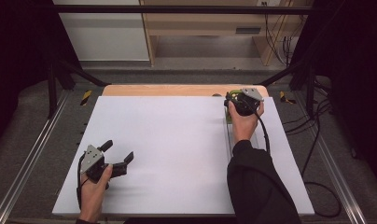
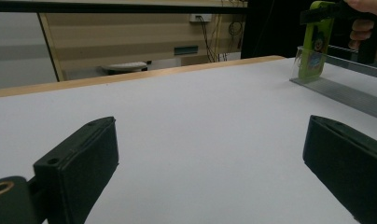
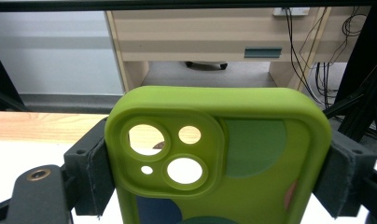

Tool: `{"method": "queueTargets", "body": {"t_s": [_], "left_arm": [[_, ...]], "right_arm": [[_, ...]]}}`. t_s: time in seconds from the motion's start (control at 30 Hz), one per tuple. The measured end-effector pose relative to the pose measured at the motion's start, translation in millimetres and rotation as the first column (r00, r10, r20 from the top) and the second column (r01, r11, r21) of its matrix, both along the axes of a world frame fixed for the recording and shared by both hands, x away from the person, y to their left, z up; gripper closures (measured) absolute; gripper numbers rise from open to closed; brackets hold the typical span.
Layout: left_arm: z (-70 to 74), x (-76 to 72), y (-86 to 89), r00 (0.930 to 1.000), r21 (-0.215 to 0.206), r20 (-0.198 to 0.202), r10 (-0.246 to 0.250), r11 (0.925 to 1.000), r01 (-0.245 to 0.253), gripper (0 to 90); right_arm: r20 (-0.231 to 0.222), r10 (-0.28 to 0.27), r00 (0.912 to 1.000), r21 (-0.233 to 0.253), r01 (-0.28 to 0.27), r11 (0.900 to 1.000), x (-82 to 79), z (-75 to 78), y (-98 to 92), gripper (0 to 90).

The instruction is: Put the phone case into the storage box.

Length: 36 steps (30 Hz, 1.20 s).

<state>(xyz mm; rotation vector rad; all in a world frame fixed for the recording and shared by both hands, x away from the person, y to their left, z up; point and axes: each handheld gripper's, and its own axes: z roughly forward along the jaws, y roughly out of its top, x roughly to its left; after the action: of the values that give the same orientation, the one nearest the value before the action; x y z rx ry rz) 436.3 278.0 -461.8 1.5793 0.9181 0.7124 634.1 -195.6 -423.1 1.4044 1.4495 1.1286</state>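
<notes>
Right gripper: jaws clamped on green phone case, long axis upright, at clear rack on far right worktop | Left gripper: jaws spread, empty, well apart at near left

A matt, smooth, rubbery finish was seen on the green phone case. The white table top appeared matt and paper-smooth; bare wood was exposed along its far edge. The rack looked like clear plastic.
</notes>
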Motion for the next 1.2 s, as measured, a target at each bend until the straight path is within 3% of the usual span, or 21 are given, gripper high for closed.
{"method": "queueTargets", "body": {"t_s": [1.2], "left_arm": [[-0.3, -0.1, -1.2, 1.0, 0.005, -0.002, -0.001, 1.0, 0.001, 2.9]], "right_arm": [[0.005, -0.004, 1.0, -0.017, 0.004, 1.0, 1.7, -2.4, 1.9, 15.9]]}}
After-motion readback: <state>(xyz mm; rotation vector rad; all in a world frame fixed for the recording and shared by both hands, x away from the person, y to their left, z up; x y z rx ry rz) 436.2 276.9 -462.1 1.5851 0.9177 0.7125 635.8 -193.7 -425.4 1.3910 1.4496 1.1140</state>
